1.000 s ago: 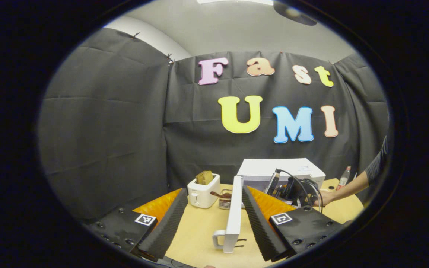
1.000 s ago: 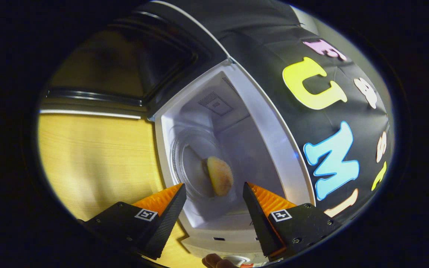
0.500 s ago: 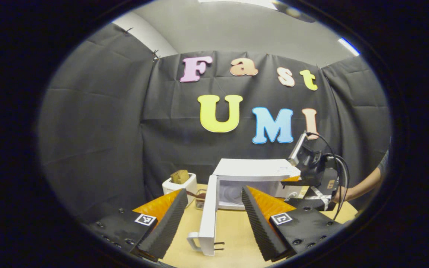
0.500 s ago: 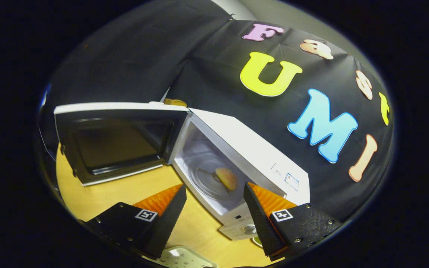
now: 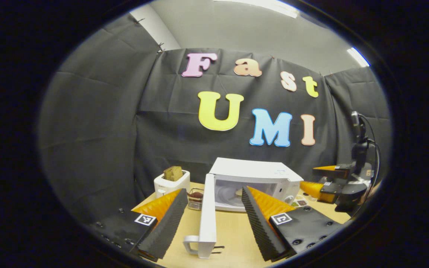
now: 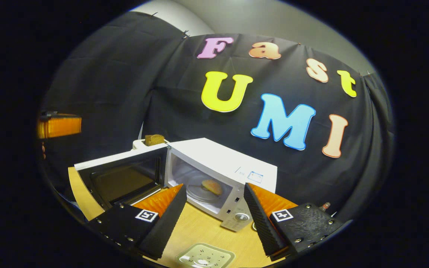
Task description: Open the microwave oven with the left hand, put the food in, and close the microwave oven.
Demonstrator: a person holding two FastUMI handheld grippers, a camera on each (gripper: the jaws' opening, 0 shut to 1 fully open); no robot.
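Note:
The white microwave (image 5: 253,174) stands on the wooden table with its door (image 5: 207,216) swung wide, seen edge-on in the left gripper view. My left gripper (image 5: 213,208) is open; the door edge shows between its fingers and neither touches it. The door handle (image 5: 189,245) is at the near end. In the right gripper view a golden bun (image 6: 212,187) lies on the glass turntable inside the microwave (image 6: 222,163), with the dark inner side of the door (image 6: 121,180) to the left. My right gripper (image 6: 214,217) is open and empty, back from the cavity.
A white toaster (image 5: 171,183) holding bread stands left of the microwave, with a small rack (image 5: 196,197) beside it. A white plate (image 6: 205,257) lies on the table (image 6: 214,232) under my right gripper. Small dishes (image 5: 299,203) sit right of the microwave.
My right gripper has pulled out of the microwave, back and up to the right, leaving the bun on the turntable. The door stays wide open. The left gripper has shifted slightly.

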